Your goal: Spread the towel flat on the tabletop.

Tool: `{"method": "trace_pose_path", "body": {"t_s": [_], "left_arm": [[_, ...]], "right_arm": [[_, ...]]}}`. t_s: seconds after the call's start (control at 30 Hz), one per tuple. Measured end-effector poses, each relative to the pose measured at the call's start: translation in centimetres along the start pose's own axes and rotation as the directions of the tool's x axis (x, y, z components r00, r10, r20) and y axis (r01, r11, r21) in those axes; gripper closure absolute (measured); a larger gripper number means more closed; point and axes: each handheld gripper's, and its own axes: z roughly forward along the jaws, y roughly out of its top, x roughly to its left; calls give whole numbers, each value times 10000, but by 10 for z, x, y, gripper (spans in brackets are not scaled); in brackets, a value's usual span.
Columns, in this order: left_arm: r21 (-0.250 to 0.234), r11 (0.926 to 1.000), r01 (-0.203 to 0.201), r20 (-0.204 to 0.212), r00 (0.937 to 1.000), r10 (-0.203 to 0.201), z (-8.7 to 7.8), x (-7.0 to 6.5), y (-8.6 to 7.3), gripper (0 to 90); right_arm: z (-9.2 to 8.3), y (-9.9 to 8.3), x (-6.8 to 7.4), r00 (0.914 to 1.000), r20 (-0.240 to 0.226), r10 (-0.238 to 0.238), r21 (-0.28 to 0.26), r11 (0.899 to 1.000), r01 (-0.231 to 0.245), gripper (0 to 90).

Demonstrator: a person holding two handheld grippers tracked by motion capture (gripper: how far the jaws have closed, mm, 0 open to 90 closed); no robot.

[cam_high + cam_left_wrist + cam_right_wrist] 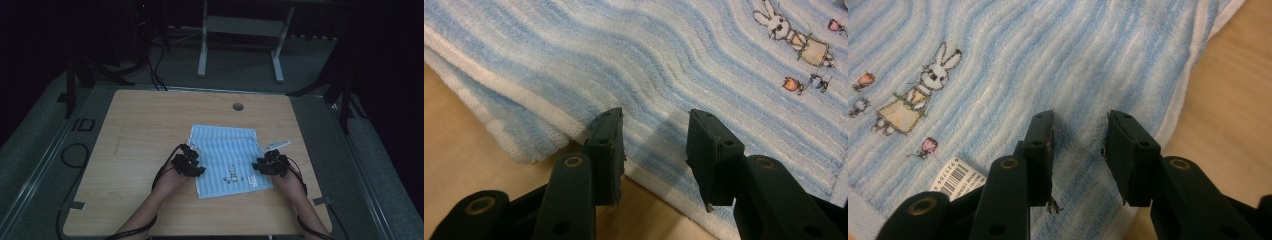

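A light blue striped towel [227, 157] with an embroidered rabbit [232, 173] lies folded on the wooden table [145, 130]. My left gripper [187, 163] sits at the towel's left edge, open, its jaws over the towel's hem [574, 127] with nothing between them. My right gripper [270, 163] rests at the towel's right edge, open over the blue pile [1078, 75]. In the right gripper view the rabbit [918, 92] and a barcode label [955, 180] lie to the left of the jaws. The rabbit [791, 35] appears at the upper right in the left gripper view.
A white tag [276, 144] sticks out past the towel's right edge. A round cable hole [238, 106] is set near the table's far edge. Behind the table stands a grey frame [240, 30] on the floor. Cables [75, 155] trail off the left side.
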Motion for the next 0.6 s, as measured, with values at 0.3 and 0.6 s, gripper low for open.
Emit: {"method": "trace_pose_path", "body": {"t_s": [0.3,0.6], "left_arm": [[42,9993,382,-425,9984,-380,10,20,19,579],[-624,9978,225,-108,9997,-232,-14,8,17,462]], "right_arm": [[15,24,-16,9999,145,93,281,9996,-97,613],[-4,31,-14,9998,-171,93,143,9999,-91,521]]}}
